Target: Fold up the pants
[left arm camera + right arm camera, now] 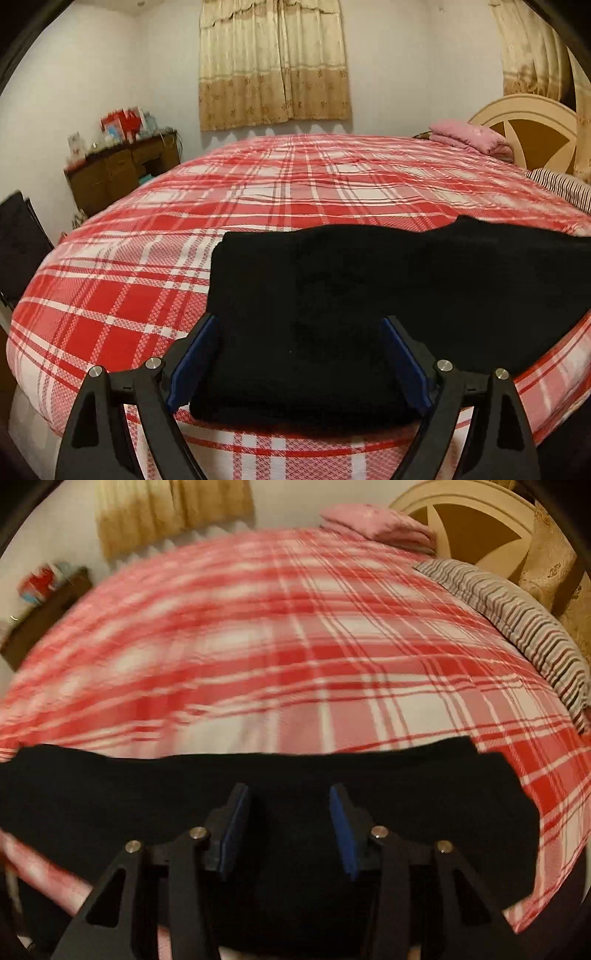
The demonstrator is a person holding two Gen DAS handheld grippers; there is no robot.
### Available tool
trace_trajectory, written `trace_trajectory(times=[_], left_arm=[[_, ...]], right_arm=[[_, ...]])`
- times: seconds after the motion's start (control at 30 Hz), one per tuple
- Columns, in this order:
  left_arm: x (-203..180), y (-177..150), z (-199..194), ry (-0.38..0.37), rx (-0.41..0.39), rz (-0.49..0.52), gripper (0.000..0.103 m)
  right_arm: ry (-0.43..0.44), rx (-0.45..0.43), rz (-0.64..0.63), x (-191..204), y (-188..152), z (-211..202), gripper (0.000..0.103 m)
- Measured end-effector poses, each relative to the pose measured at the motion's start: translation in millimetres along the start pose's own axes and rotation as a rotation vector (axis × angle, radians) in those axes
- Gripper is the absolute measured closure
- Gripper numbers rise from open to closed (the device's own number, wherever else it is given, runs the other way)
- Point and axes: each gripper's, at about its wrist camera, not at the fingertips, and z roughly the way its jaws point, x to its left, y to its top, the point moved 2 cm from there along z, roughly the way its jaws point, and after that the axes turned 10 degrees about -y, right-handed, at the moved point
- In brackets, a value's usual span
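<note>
- The black pants (pixel 369 295) are laid folded along the near edge of the plaid bed (pixel 147 258).
- The left tool (pixel 299 354) is spread wide, empty, over the pants' left end.
- The right tool (pixel 290 827) is likewise parted, gripping nothing, over the pants' right part.
- Both layers should be pinched together, and the edges kept aligned.

Both cameras sit low at the near edge of the bed (pixel 258 192), each looking forward between its own gripper's fingers and across the bed toward the far wall. The left wrist view faces the curtain (pixel 273 62) squarely, with the dresser (pixel 122 173) at its left. The right wrist view is turned more toward the headboard (pixel 476 528) and is blurred on its left side. Both are close over the pants (pixel 369 295), and both share the pink pillow (pixel 469 136), headboard and curtain.
</note>
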Motion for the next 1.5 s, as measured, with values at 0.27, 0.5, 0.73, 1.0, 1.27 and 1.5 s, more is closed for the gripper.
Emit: trace_trajectory(times=[0.27, 0.5, 0.73, 1.0, 1.27, 1.5], left_arm=[[6, 2, -1, -0.018, 0.0, -0.022, 0.013], [13, 1, -2, -0.011, 0.004, -0.063, 0.013], [22, -1, -2, -0.03, 0.013, -0.138, 0.013], [19, -3, 1, -0.011, 0.02, -0.13, 0.013], [20, -1, 1, -0.011, 0.024, -0.133, 0.013], [20, -1, 1, -0.008, 0.024, -0.128, 0.012]], right_arm=[[-0.096, -0.054, 0.023, -1, 17, -20, 0.061], [-0.08, -0.075, -0.193, 42, -31, -42, 0.036], [-0.043, -0.159, -0.045, -20, -14, -70, 0.04], [-0.062, -0.121, -0.098, -72, 32, -46, 0.057], [-0.116, -0.085, -0.612, 11, 9, -12, 0.064], [-0.088, -0.038, -0.648, 19, 8, -8, 0.098]])
